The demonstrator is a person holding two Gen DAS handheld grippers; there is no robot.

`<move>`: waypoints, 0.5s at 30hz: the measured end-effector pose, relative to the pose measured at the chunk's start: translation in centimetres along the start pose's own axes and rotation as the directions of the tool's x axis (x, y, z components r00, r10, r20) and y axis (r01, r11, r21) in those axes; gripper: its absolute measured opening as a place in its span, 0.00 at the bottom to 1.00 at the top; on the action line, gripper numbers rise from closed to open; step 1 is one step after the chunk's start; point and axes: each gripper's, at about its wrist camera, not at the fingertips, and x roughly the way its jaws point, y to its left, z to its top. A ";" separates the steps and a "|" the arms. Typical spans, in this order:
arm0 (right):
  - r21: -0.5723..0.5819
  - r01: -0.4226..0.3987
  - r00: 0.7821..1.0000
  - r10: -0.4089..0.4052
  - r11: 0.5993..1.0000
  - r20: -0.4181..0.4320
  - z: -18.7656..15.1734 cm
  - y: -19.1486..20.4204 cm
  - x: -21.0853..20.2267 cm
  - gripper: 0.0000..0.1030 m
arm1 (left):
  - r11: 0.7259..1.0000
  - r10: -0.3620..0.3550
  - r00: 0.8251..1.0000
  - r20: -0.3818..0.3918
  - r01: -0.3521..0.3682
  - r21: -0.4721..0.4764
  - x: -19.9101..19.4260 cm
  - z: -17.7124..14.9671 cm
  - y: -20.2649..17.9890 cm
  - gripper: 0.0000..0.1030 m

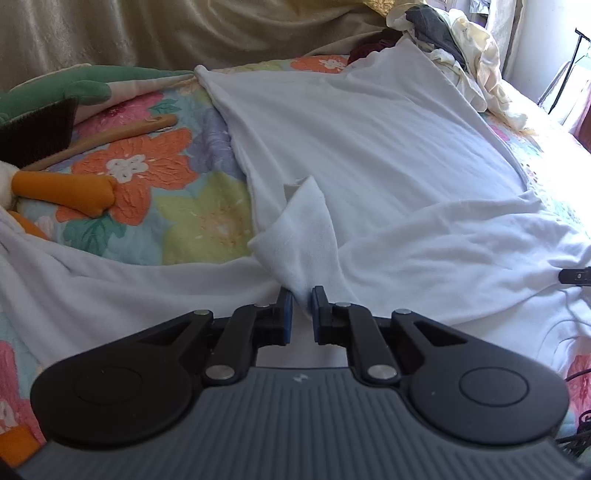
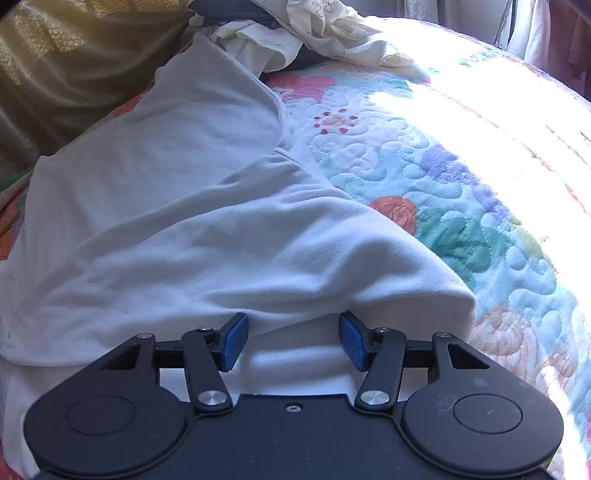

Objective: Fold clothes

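Observation:
A white garment [image 1: 369,155] lies spread on the floral quilt [image 1: 166,206]. My left gripper [image 1: 302,299] is shut on a bunched fold of the white garment at its near edge, and a flap of cloth stands up just beyond the blue pads [image 1: 286,314]. In the right wrist view the same white garment [image 2: 184,221] lies folded over itself. My right gripper [image 2: 293,325] is open, its blue pads [image 2: 234,341] wide apart over the garment's near folded edge, with cloth between them. The right gripper's tip shows at the right edge of the left wrist view [image 1: 576,276].
A heap of other clothes [image 1: 454,48] lies at the far end of the bed, also in the right wrist view [image 2: 314,33]. Plush toys [image 1: 66,192], a dark brush [image 1: 37,129] and a wooden stick [image 1: 110,134] lie left. A beige curtain [image 1: 147,29] hangs behind.

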 end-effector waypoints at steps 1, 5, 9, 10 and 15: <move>-0.024 0.024 1.000 -0.024 0.999 0.004 0.0 0.1 -0.1 0.58 | 1.000 0.014 1.000 -0.007 -0.014 0.002 -0.2 -0.1 0.2 0.11; -0.090 0.093 0.995 -0.091 0.992 0.029 -0.2 0.2 -0.6 0.58 | 1.000 0.017 0.998 -0.063 -0.015 0.023 -0.8 -0.4 0.6 0.15; -0.094 0.082 0.996 -0.078 0.992 0.045 -0.6 -0.5 -1.1 0.58 | 0.999 0.041 0.998 -0.036 -0.040 0.033 -1.5 -0.1 1.2 0.50; -0.098 0.084 0.995 -0.079 0.992 0.054 -0.6 -0.6 -1.2 0.58 | 0.998 0.053 0.999 -0.013 -0.053 0.017 -1.5 0.2 1.7 0.55; -0.124 0.113 0.989 -0.100 0.986 0.109 0.1 -1.4 -1.8 0.59 | 0.998 0.030 0.999 0.009 -0.030 -0.048 0.1 2.1 3.6 0.65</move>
